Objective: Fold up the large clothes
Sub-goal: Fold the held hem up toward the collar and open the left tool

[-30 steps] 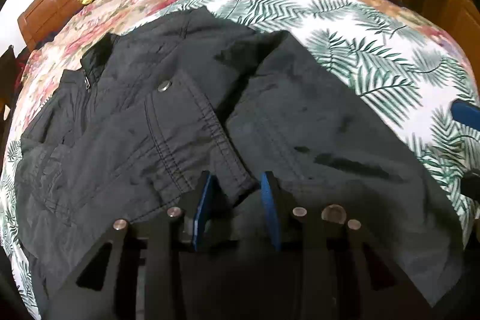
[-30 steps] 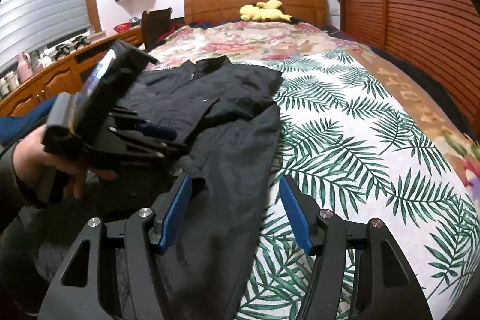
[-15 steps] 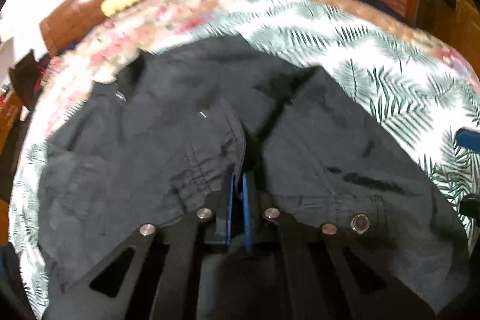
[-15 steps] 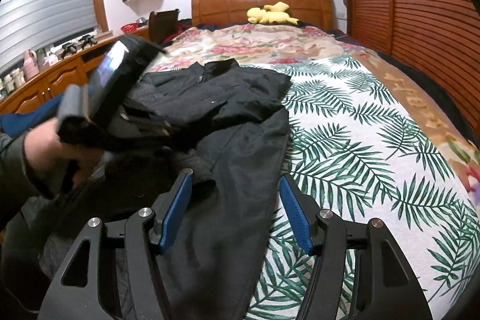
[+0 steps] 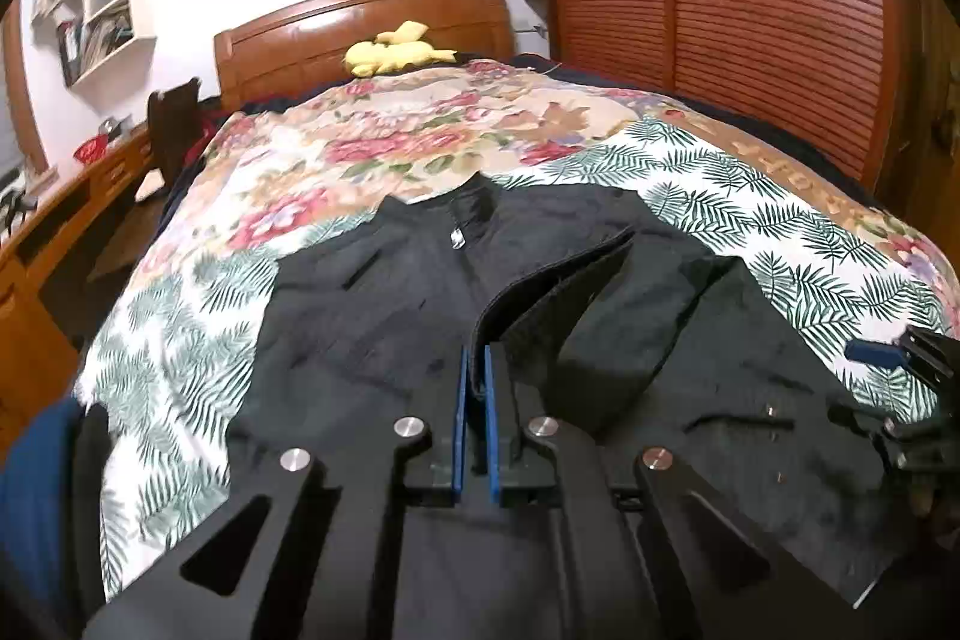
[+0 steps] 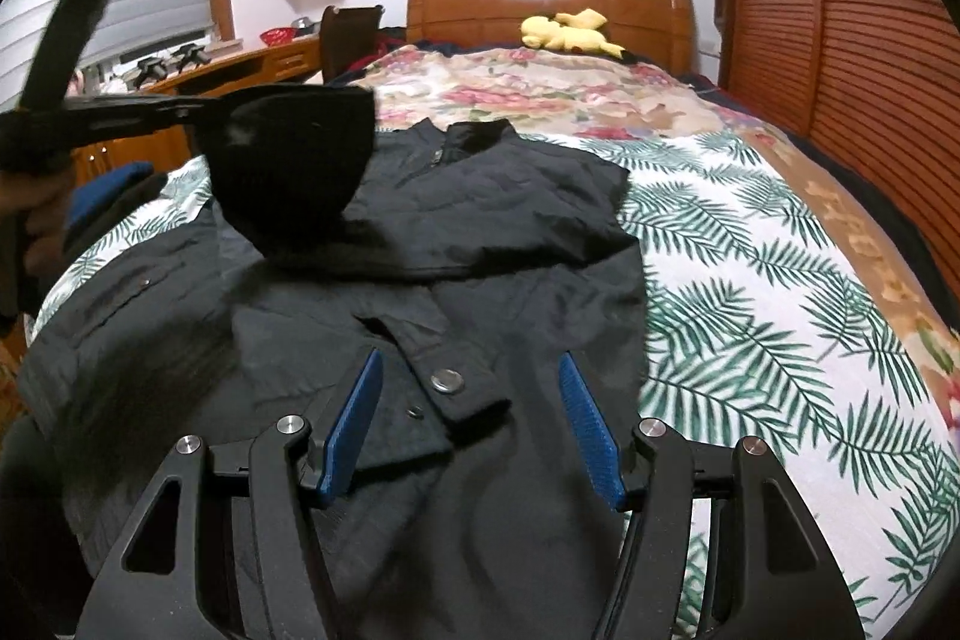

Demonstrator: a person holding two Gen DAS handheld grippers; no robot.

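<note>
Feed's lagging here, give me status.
Left gripper shut on black fabric jacket, sleeve lifted. Right gripper open over hem. Nothing obstructing.

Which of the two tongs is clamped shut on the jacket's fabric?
The left tongs: their blue pads are pressed together on a lifted fold of the black jacket. The right tongs stand wide open above the jacket, gripping nothing.

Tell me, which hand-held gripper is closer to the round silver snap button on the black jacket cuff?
Right. The right hand-held gripper hangs open around the snap button; the left hand-held gripper holds fabric, raised off to its side.
</note>
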